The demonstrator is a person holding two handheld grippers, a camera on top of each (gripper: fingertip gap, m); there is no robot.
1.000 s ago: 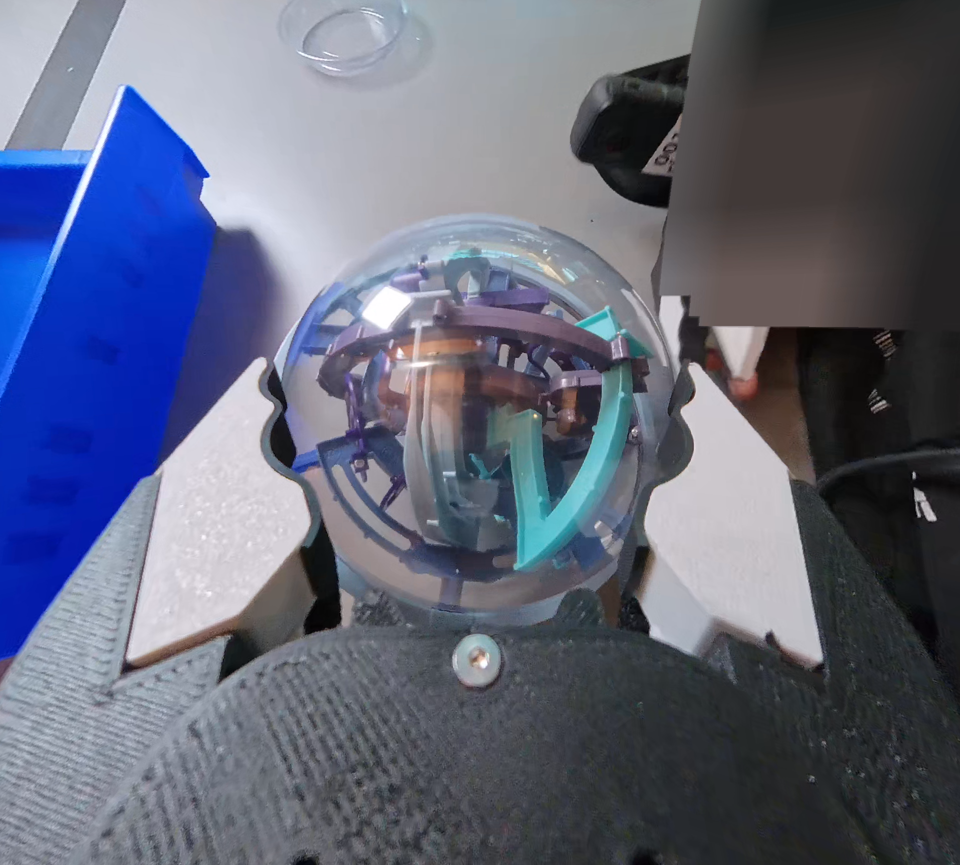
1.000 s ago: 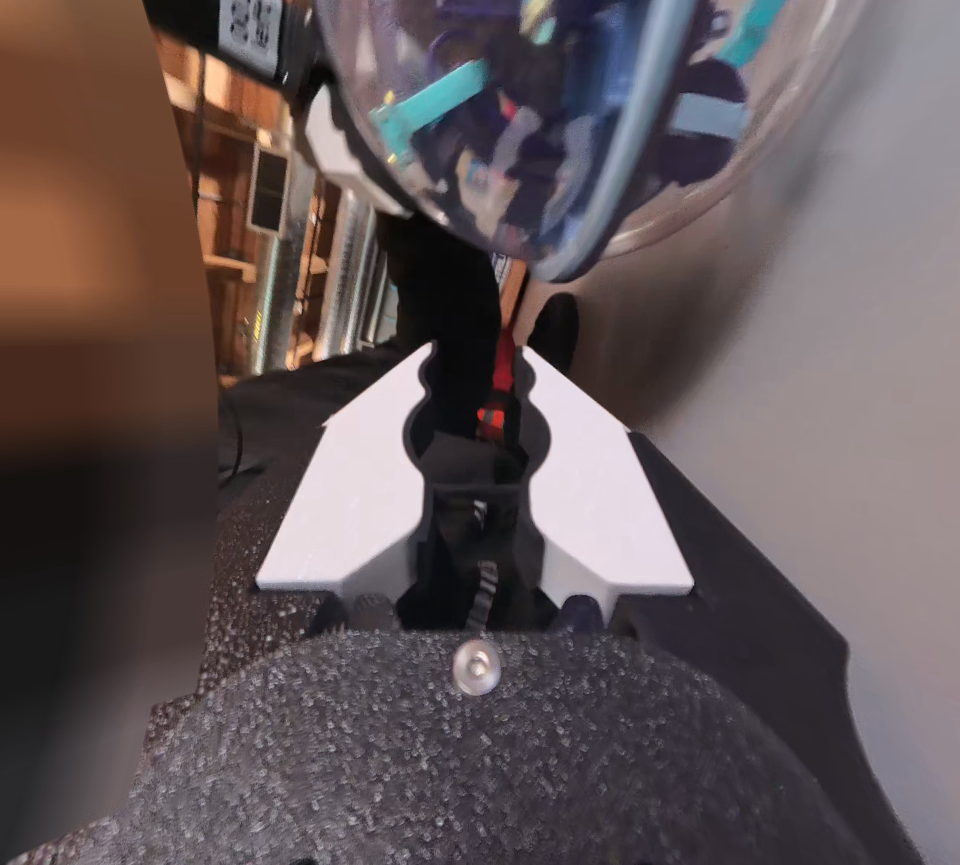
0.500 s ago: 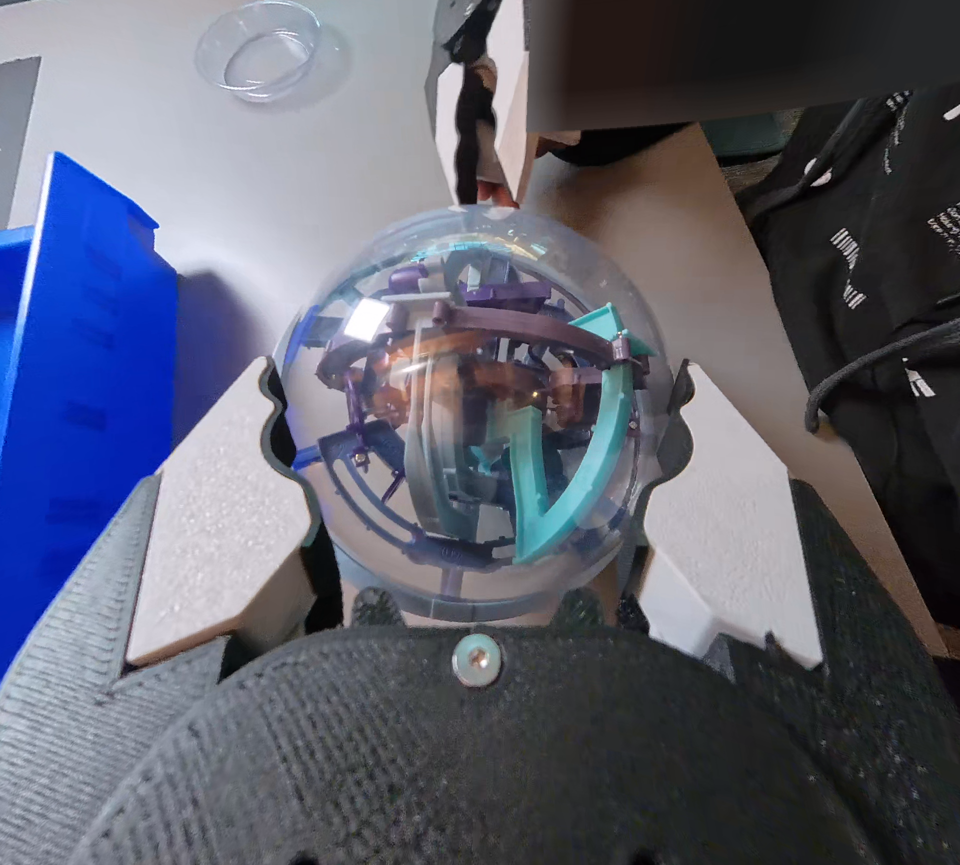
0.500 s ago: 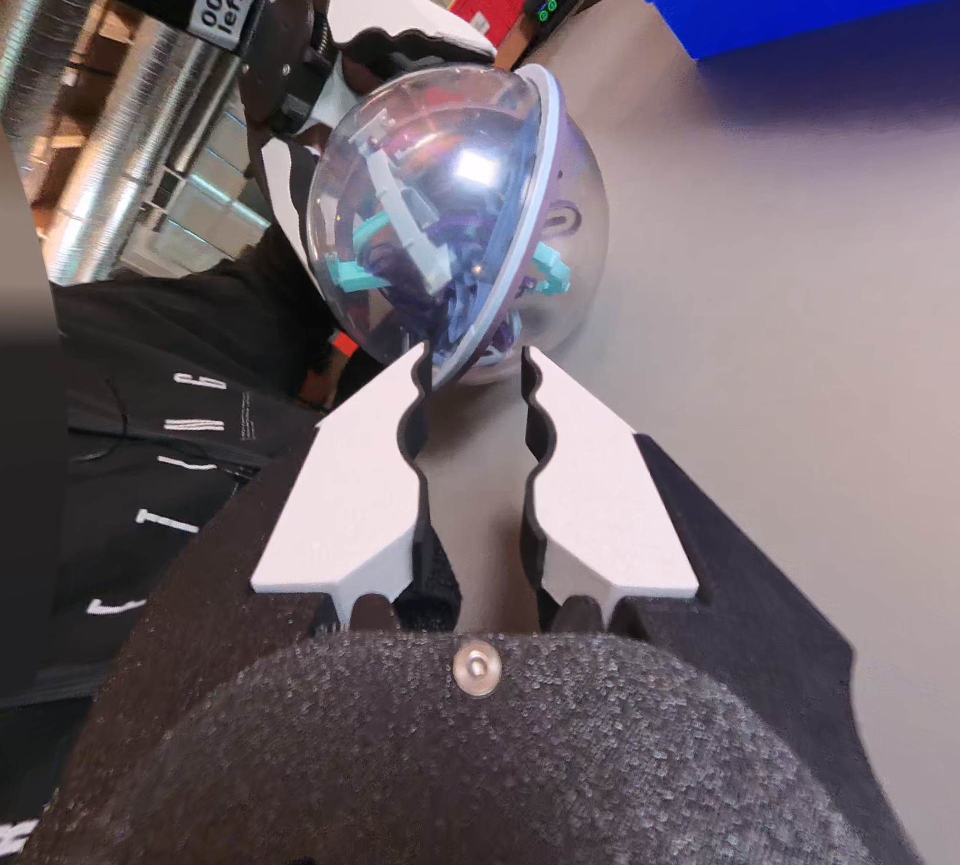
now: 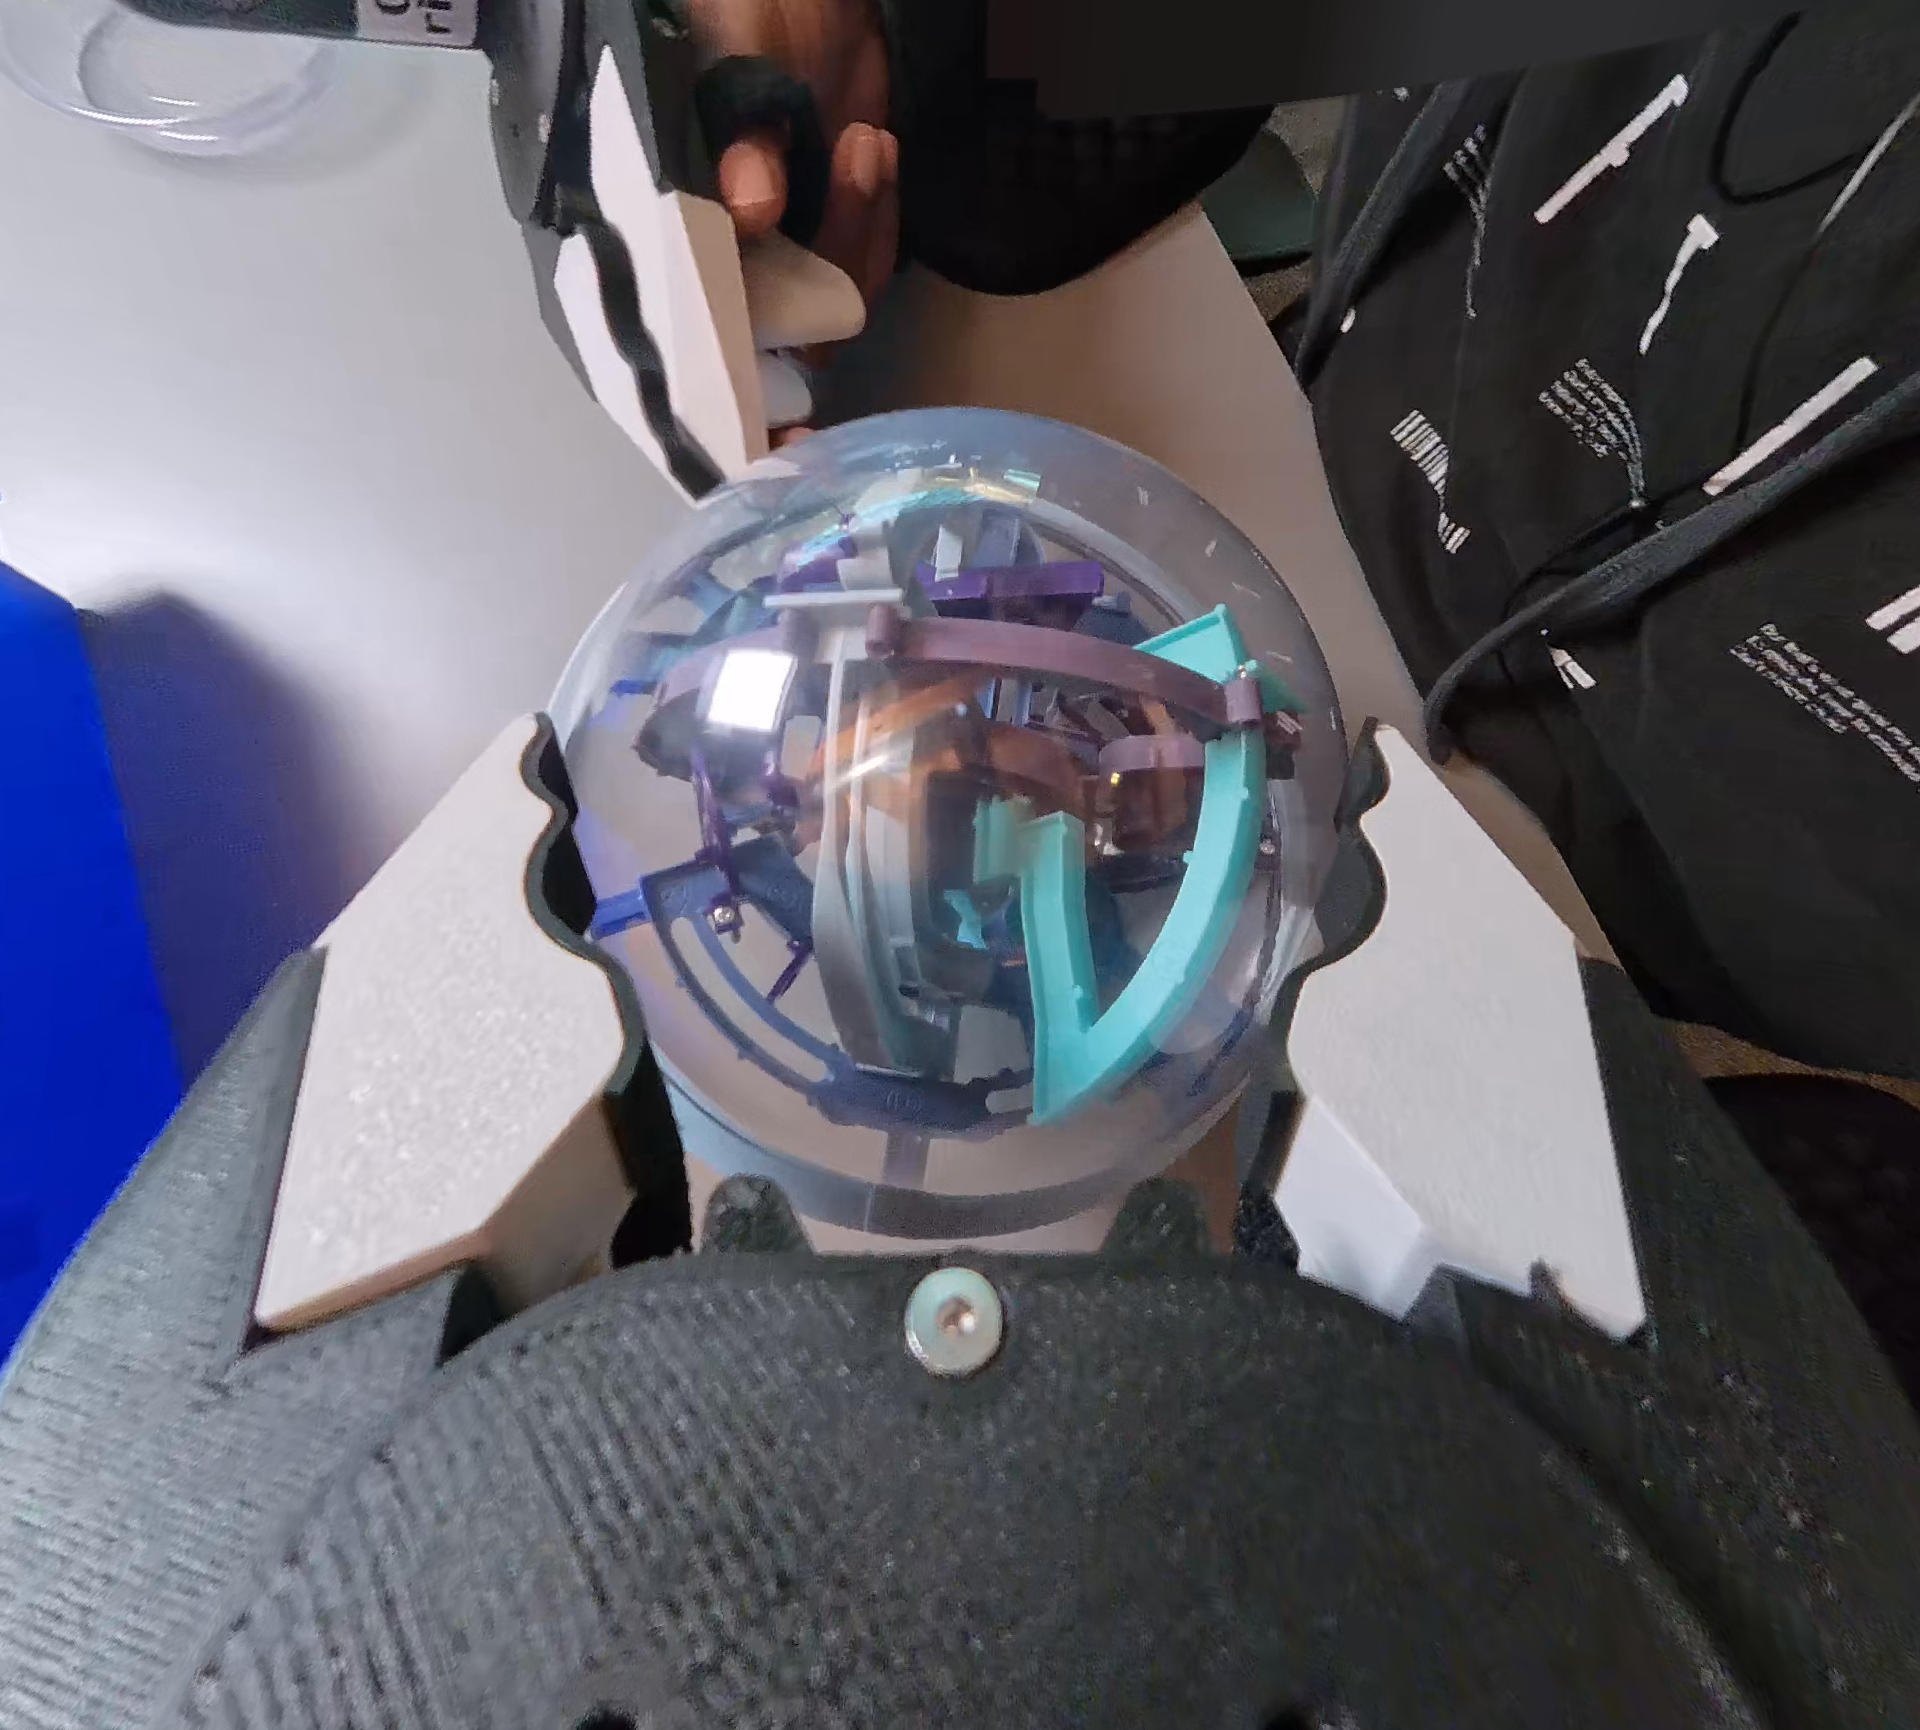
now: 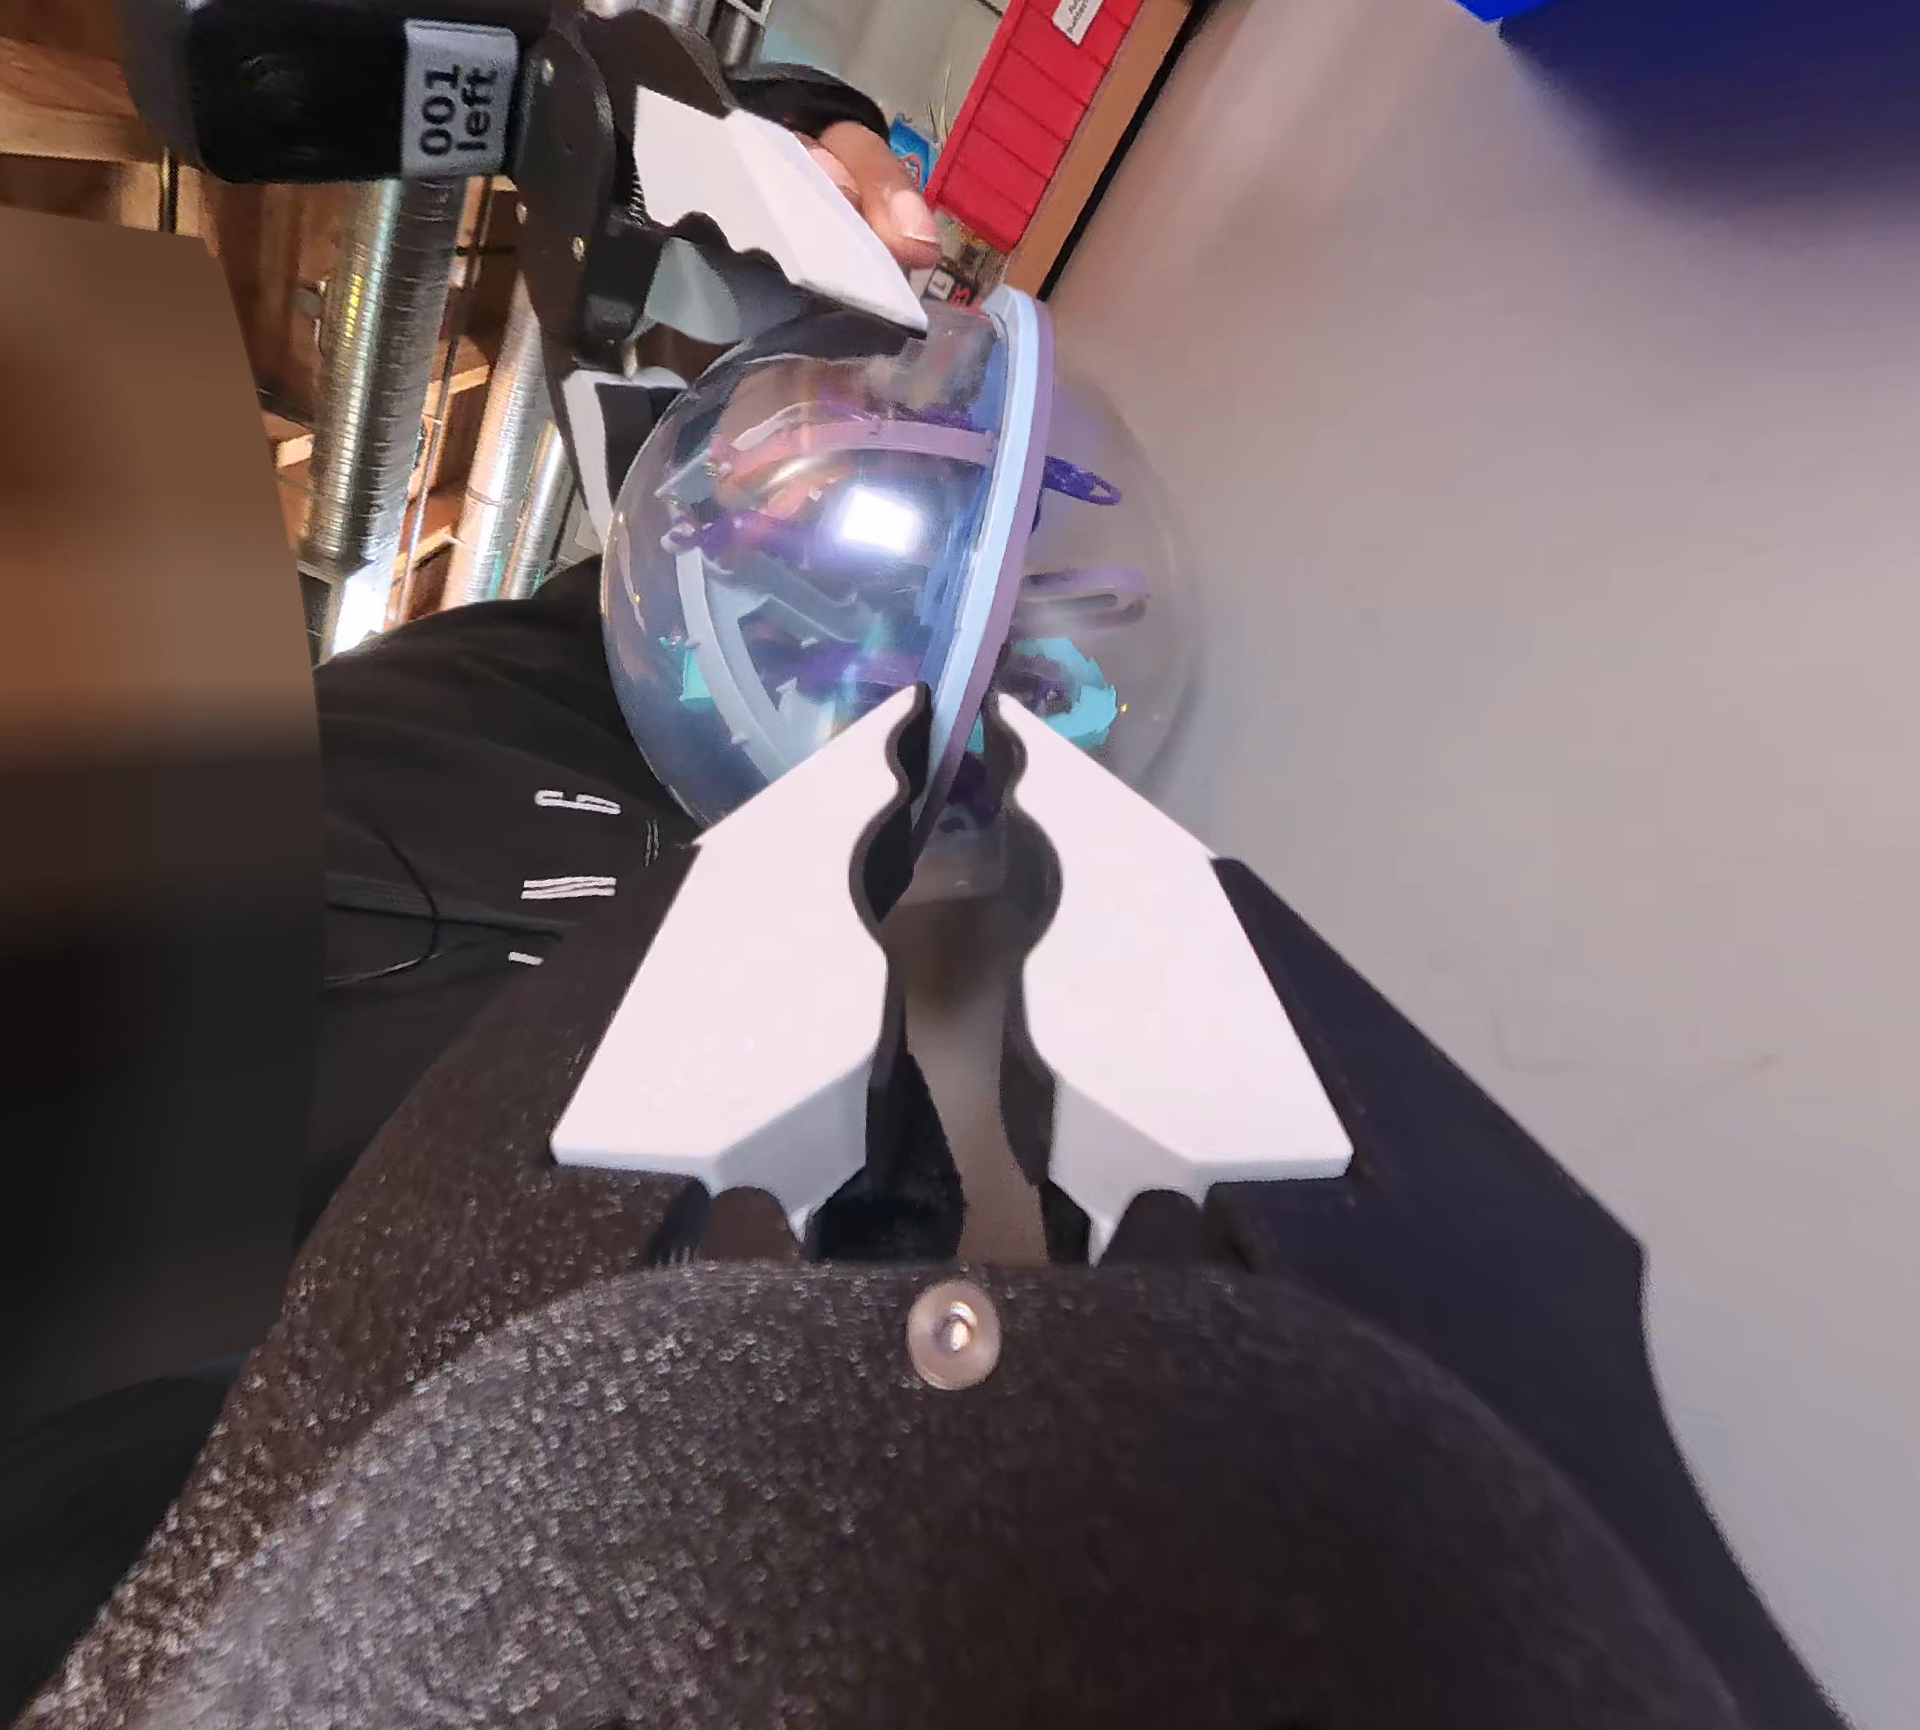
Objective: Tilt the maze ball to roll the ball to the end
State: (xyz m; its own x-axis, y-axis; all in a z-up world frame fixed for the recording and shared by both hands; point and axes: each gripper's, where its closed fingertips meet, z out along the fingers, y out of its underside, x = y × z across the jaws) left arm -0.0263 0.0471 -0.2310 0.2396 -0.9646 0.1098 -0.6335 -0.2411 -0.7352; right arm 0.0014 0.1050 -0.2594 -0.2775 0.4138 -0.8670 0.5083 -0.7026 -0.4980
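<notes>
- At nine o'clock in your left wrist view sits the blue plastic bin (image 5: 62,901), clear of the work.
- Your left gripper (image 5: 951,833) has its jaws clamped on the clear plastic maze ball with coloured tracks inside (image 5: 940,839), dead centre, above the grey table (image 5: 260,392).
- At twelve o'clock, your right gripper (image 6: 956,724) meets the sphere's lilac seam rim (image 6: 1013,475); its jaws stand slightly apart, astride that rim, and whether they pinch it I cannot tell.
- The inner ball can't be made out.
</notes>
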